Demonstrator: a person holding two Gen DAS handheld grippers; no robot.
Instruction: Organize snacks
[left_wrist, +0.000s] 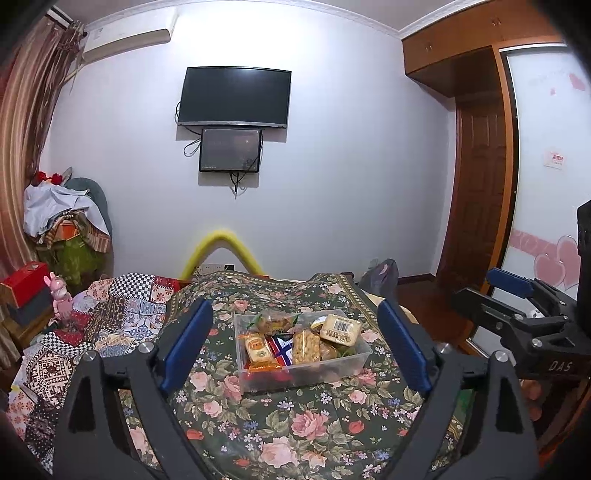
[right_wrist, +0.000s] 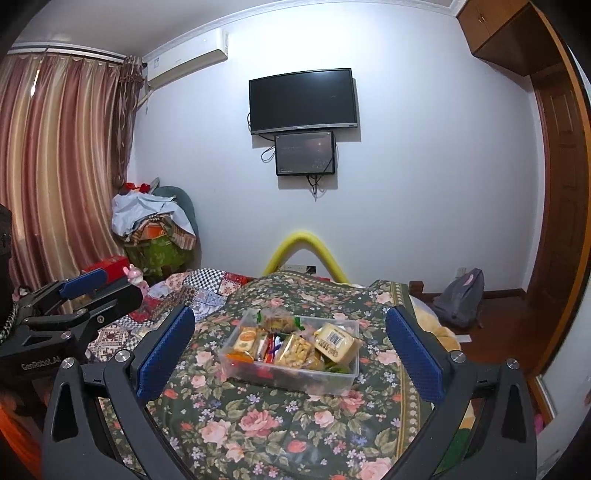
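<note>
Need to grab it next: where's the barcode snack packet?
The barcode packet lies atop the snacks at the right end of the clear box on the floral bedspread.
</note>
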